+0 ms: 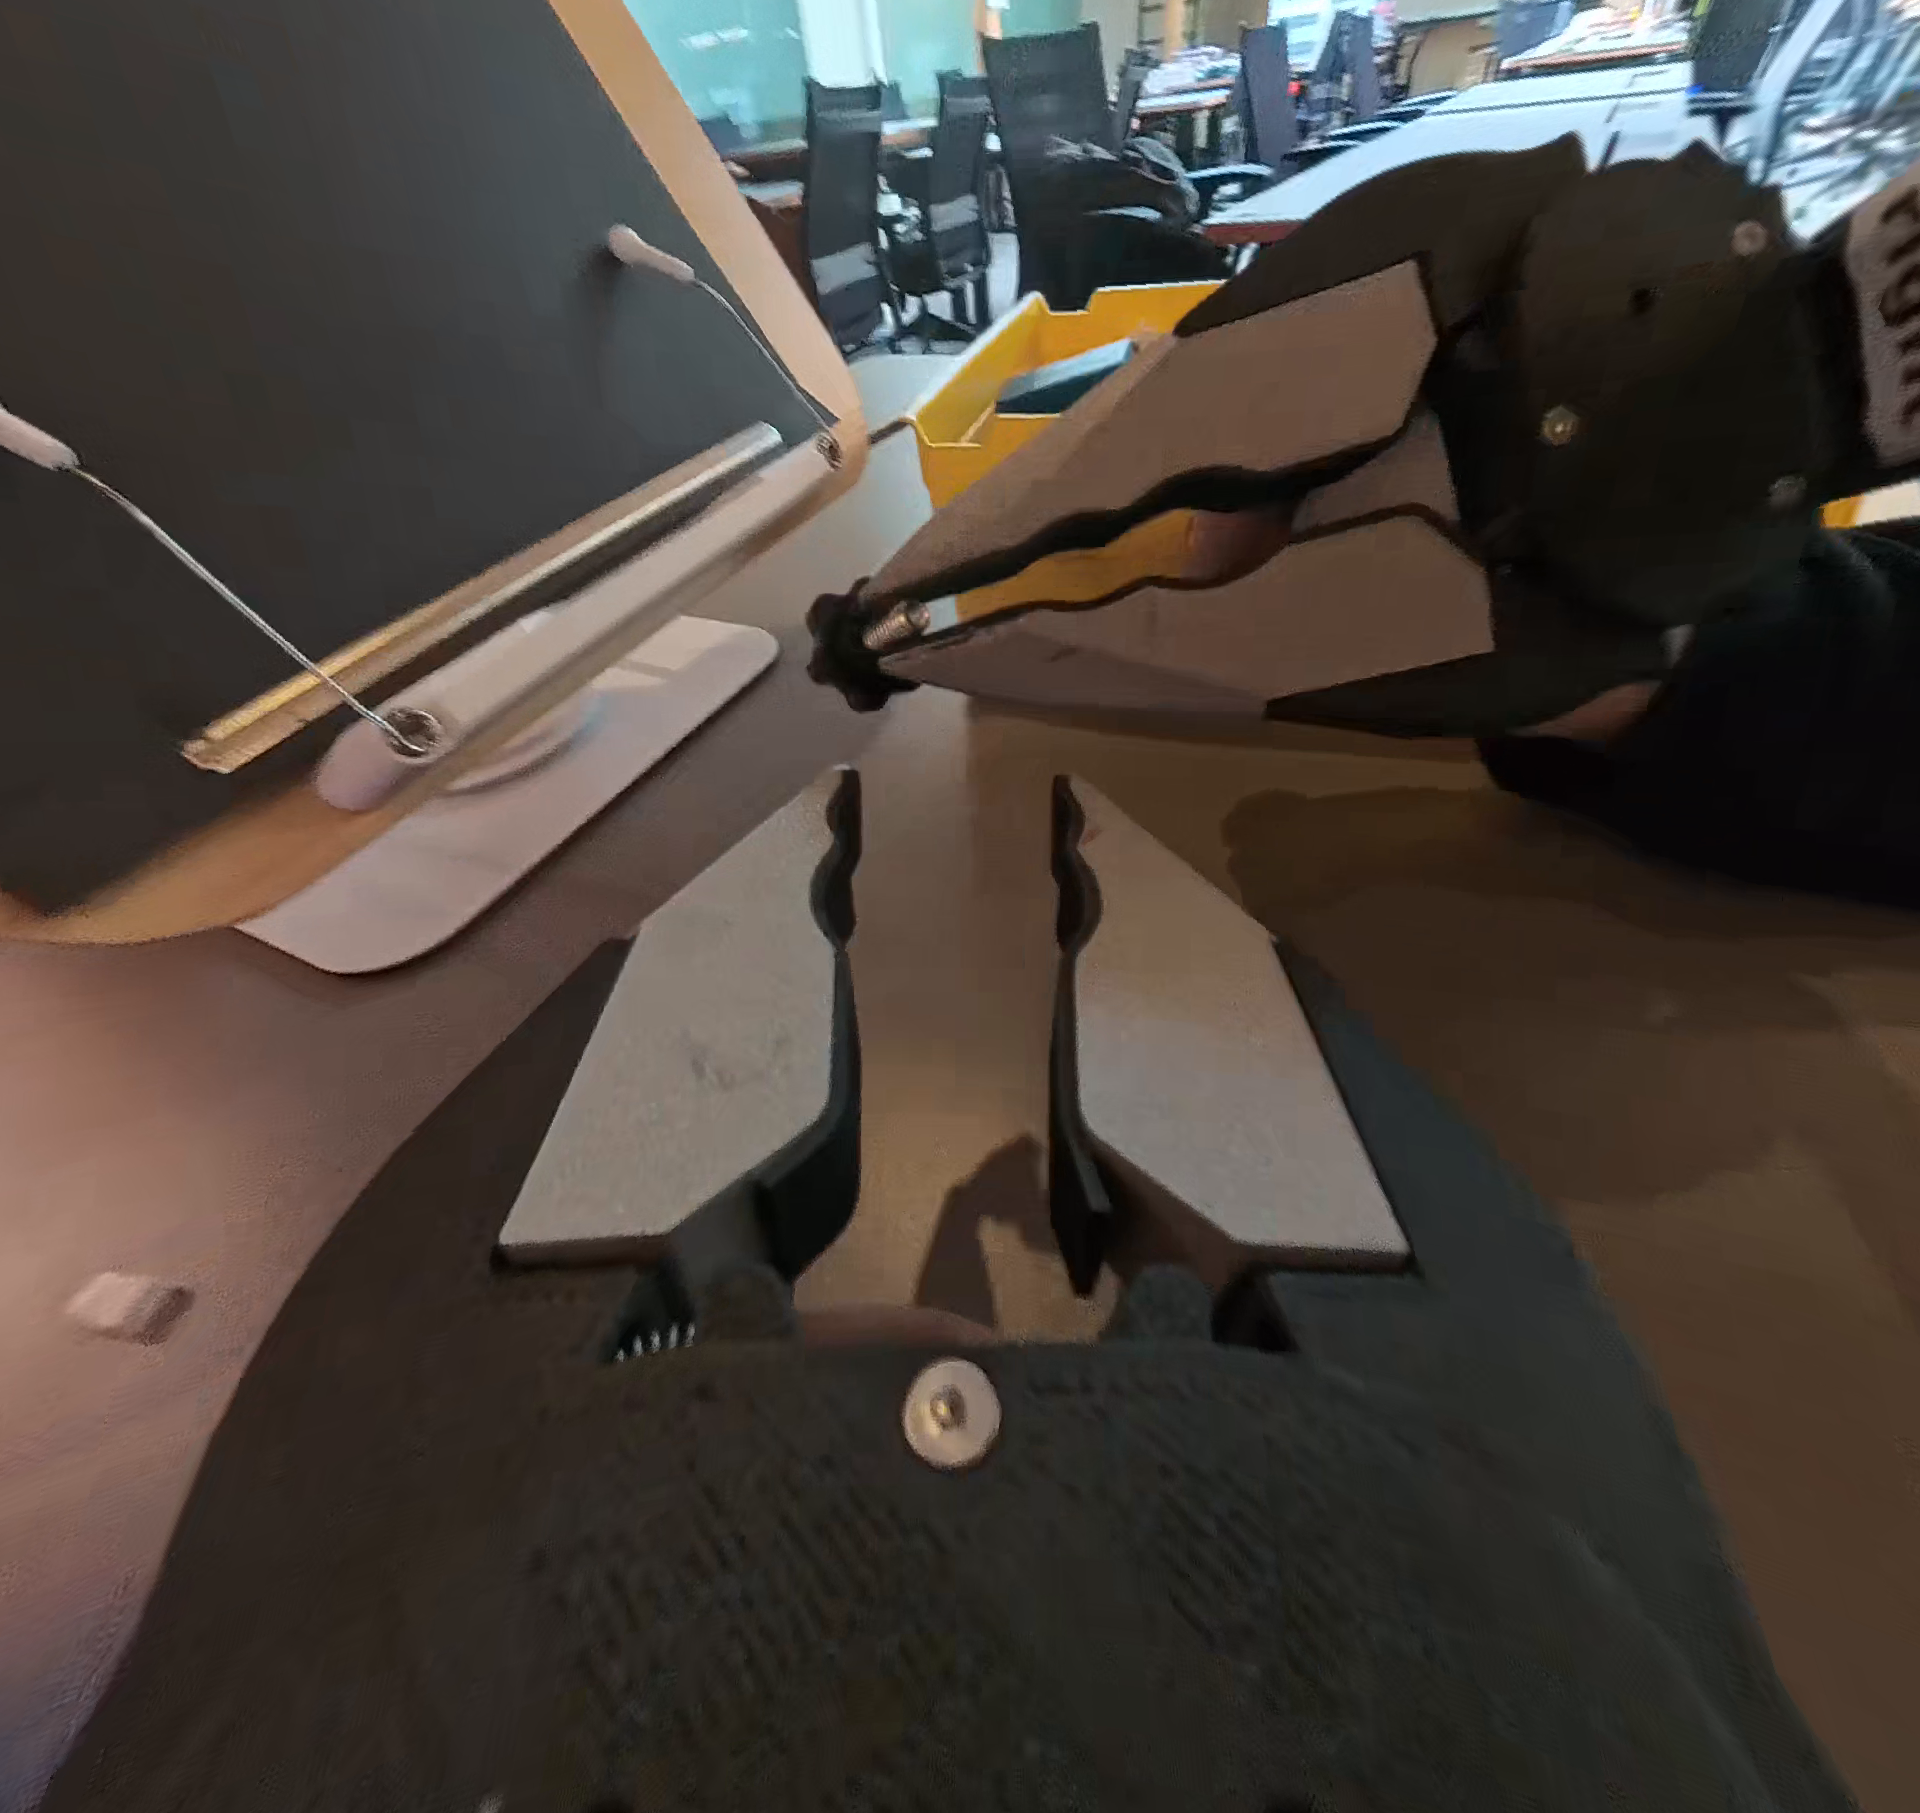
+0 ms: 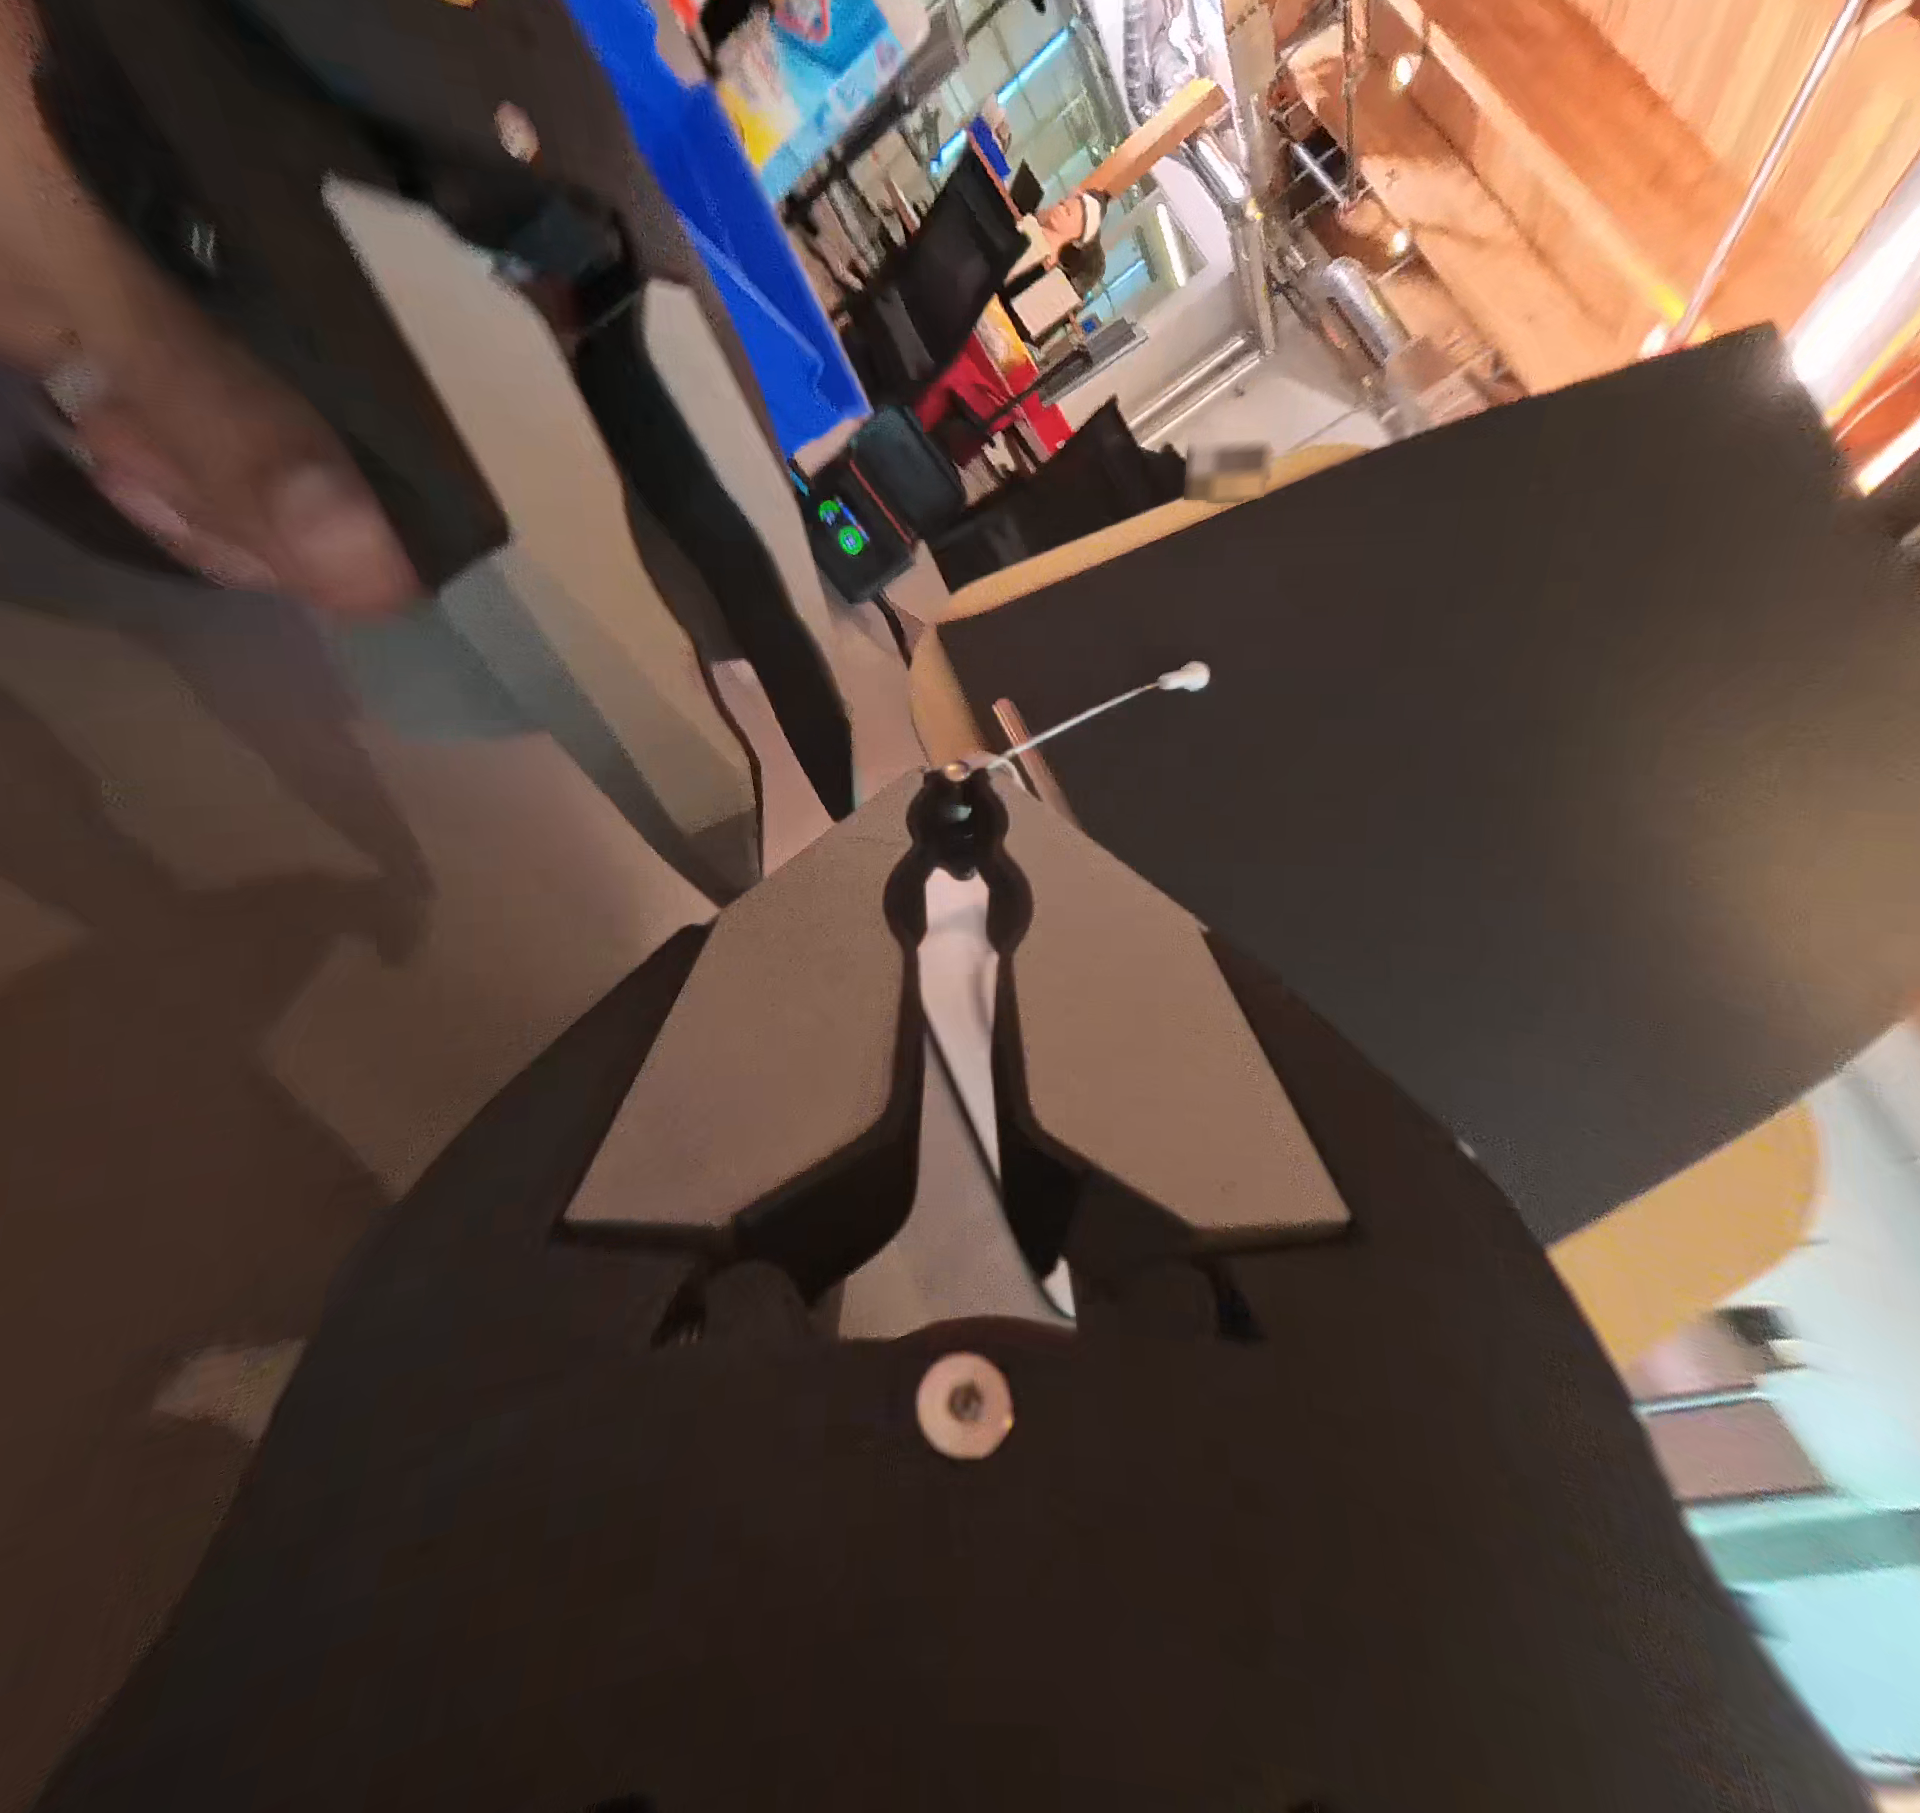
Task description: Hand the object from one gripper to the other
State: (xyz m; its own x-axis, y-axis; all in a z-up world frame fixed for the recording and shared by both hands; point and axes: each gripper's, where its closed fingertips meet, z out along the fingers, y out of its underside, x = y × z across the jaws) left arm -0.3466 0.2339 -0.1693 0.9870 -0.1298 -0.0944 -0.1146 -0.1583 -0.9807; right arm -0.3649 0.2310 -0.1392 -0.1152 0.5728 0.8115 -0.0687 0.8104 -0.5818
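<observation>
A small black knob with a threaded metal screw is held at the fingertips of my right gripper, which comes in from the right of the left wrist view. In the right wrist view the same knob sits pinched at the tips of my right gripper, which is shut on it. My left gripper is open and empty, its tips just below and to the right of the knob, a short gap apart from it. In the right wrist view the left gripper shows blurred at the left, held by a hand.
A tilted black board on a wooden stand with wire clips and a white base stands to the left on the brown table. A yellow bin sits behind the right gripper. Office chairs and desks fill the background.
</observation>
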